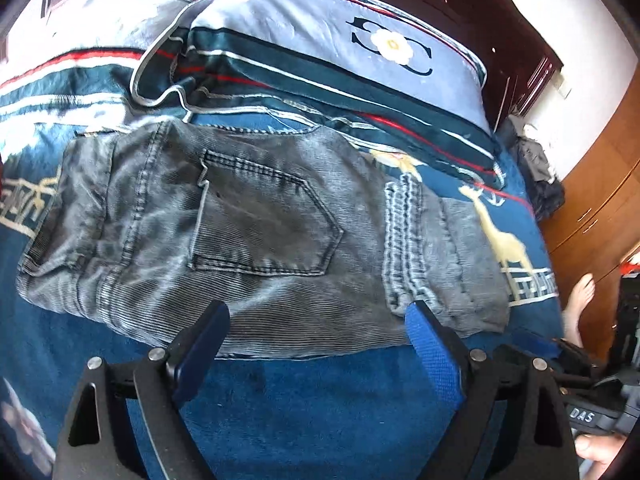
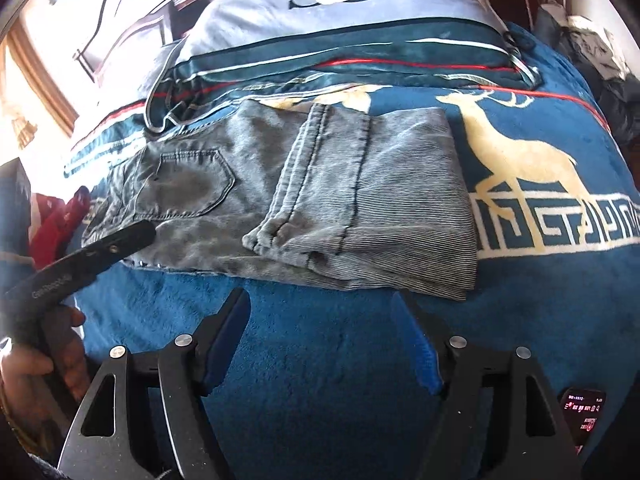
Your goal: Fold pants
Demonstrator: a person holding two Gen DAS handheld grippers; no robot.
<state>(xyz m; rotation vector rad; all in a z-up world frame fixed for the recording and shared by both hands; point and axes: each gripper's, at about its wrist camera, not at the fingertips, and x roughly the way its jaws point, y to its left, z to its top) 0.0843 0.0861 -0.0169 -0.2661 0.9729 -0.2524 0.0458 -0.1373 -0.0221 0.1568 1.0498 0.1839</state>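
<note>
Grey washed jeans (image 1: 248, 216) lie folded on the blue bed blanket (image 1: 304, 392), back pocket up, leg cuffs laid over the right part. They also show in the right wrist view (image 2: 320, 192). My left gripper (image 1: 316, 320) is open and empty, its fingertips over the jeans' near edge. My right gripper (image 2: 320, 308) is open and empty, just short of the jeans' near edge, over bare blanket (image 2: 320, 360). The left gripper's body (image 2: 92, 252) shows at left in the right wrist view.
A striped pillow (image 1: 340, 52) lies behind the jeans against a dark wooden headboard (image 1: 500, 12). A wooden cabinet (image 1: 600, 200) stands to the right. A dark cloth heap (image 1: 540, 176) sits at the bed's far right. A phone (image 2: 582, 408) lies at lower right.
</note>
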